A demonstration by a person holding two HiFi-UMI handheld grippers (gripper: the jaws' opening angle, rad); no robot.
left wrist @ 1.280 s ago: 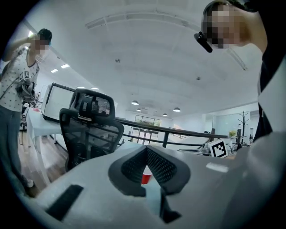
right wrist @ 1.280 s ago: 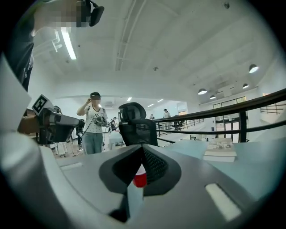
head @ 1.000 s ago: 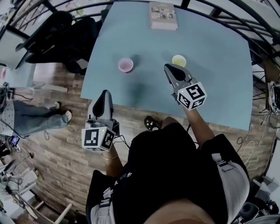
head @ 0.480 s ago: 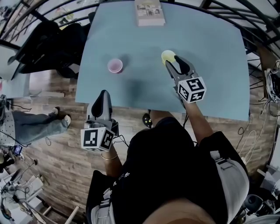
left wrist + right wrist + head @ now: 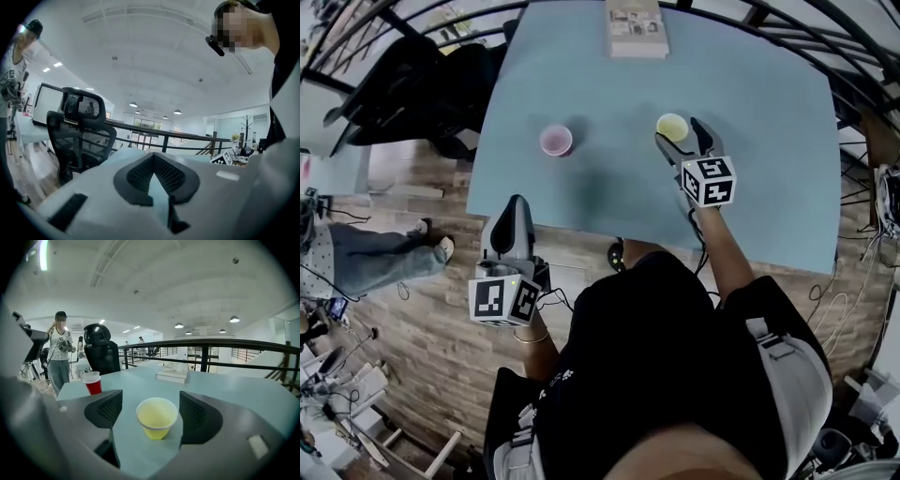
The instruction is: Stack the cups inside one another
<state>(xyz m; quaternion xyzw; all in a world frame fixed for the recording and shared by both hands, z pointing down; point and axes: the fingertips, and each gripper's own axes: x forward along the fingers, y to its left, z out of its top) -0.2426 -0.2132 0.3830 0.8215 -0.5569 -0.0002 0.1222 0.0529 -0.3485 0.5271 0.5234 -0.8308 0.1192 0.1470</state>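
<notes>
the person wears a black short-sleeved top (image 5: pixel 666 356) with small white print (image 5: pixel 562 378) at its seven o'clock edge. pale grey straps (image 5: pixel 787 366) with dark buckles cross the shoulder at four o'clock. a thin bracelet (image 5: pixel 534 336) circles the left wrist.

the left hand-held gripper (image 5: pixel 515 200) has a grey shell and black mesh-textured pads. it carries a marker cube (image 5: pixel 503 300) of black-and-white squares and trails a thin dark cable (image 5: pixel 561 300).

the right hand-held gripper (image 5: pixel 682 134) is built alike, with its own cube (image 5: pixel 708 181). its jaws are opening, with a yellow cup (image 5: pixel 671 126) between them, clear of both pads.
</notes>
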